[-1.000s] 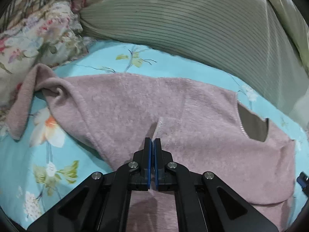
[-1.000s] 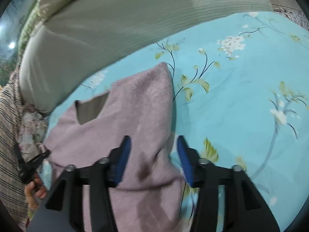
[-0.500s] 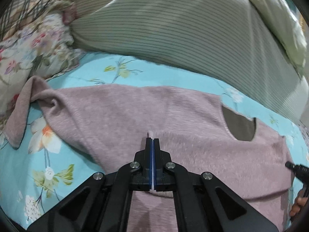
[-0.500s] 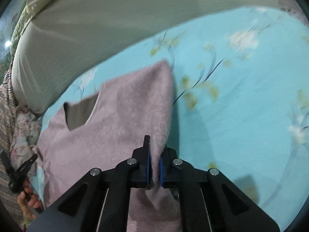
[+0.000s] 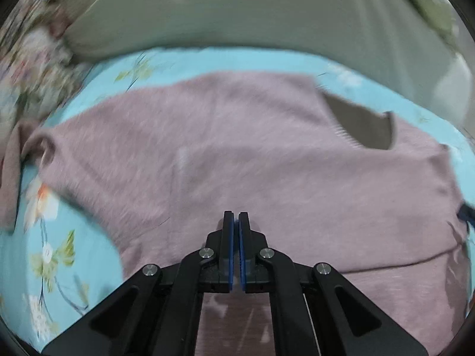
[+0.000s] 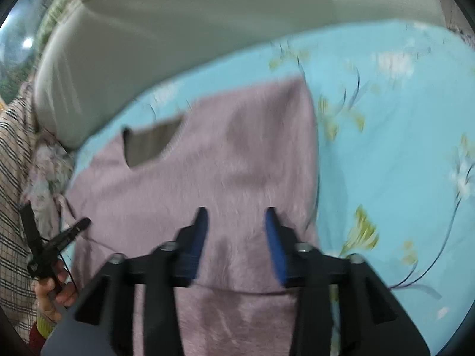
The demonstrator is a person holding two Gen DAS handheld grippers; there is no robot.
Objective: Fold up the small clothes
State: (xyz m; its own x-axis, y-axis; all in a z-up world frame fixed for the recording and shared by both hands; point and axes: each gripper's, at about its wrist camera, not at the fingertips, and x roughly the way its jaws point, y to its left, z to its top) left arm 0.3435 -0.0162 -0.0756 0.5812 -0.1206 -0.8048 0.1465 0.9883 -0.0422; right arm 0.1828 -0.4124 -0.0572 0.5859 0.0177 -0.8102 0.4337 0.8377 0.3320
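A fuzzy mauve sweater [image 5: 237, 148] lies spread on the turquoise floral bedsheet [image 5: 38, 267], with a grey-lined V neck [image 5: 362, 124] at the right. A sleeve [image 5: 12, 160] trails off at the left. My left gripper [image 5: 236, 219] is shut above the sweater's near part; no cloth shows between its pads. In the right wrist view the sweater [image 6: 225, 172] has a folded edge at its right side. My right gripper [image 6: 236, 219] is open just above the cloth, holding nothing. The left gripper [image 6: 53, 243] shows there at the far left.
A large grey-green ribbed pillow [image 5: 267, 14] lies behind the sweater. Floral bedding [image 5: 32, 59] is bunched at the left. Plaid cloth [image 6: 14, 178] sits at the left edge of the right wrist view. Bare sheet [image 6: 400, 148] spreads right of the sweater.
My right gripper shut on the sweater's right edge half a second ago and has now opened and let it go. My left gripper stayed shut and drew back toward the sweater's near edge.
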